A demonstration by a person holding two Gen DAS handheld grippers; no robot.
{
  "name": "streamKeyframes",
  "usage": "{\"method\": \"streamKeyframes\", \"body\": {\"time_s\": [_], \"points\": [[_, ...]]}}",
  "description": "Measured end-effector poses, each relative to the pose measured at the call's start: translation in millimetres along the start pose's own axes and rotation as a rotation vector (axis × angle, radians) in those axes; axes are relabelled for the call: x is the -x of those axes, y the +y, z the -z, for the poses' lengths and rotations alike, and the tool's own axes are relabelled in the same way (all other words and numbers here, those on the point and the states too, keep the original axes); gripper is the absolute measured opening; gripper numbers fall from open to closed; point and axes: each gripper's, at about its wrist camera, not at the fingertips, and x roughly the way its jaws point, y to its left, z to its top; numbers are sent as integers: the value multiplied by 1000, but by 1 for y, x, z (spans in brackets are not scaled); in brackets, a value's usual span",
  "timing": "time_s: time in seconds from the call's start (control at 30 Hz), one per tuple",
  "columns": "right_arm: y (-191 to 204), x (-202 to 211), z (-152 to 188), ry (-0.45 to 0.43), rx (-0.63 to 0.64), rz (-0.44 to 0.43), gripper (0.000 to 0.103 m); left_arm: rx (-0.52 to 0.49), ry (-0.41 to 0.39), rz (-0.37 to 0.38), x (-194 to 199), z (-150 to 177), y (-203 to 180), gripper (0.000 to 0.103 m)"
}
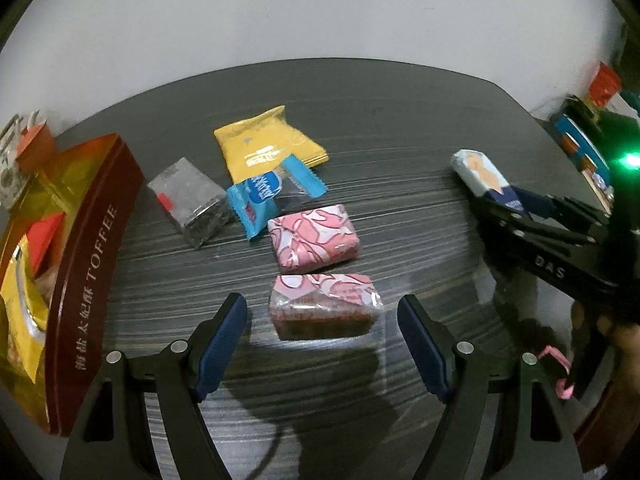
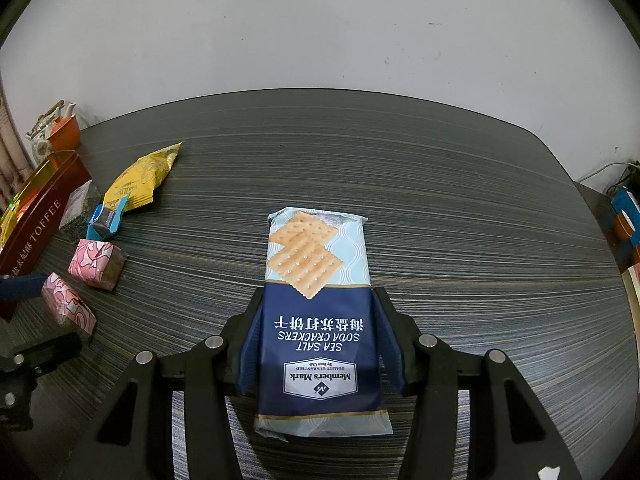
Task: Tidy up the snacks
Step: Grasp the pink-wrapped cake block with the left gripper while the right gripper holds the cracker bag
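Observation:
My left gripper (image 1: pixel 322 300) is open and hangs low over the dark table, its blue pads on either side of a pink wrapped snack (image 1: pixel 324 306) without touching it. A second pink snack (image 1: pixel 312 244) lies just beyond. Further back lie a small blue packet (image 1: pixel 260 196), a yellow packet (image 1: pixel 268 144) and a clear grey packet (image 1: pixel 188 204). The toffee tin (image 1: pixel 92 264) stands open at the left with wrapped sweets inside. My right gripper (image 2: pixel 318 292) is shut on a soda cracker pack (image 2: pixel 316 264), with both pads against the pack's dark blue half.
A teapot and an orange cup (image 2: pixel 60 136) stand at the table's back left corner. Blue and orange boxes (image 2: pixel 626 216) sit past the table's right edge. A hand (image 1: pixel 624 340) holds the right gripper's handle. The striped table top (image 2: pixel 460 200) reaches the white wall.

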Motion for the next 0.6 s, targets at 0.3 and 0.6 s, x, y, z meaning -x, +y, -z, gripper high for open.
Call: {"method": "streamKeyframes", "body": {"time_s": [0.3,0.6], "points": [[0,0,0,0,0,1,48,37,-1,8,-3,-1,4,51],[-1,0,0,0,0,1,49,26,-19,8,10,4,7,50]]}}
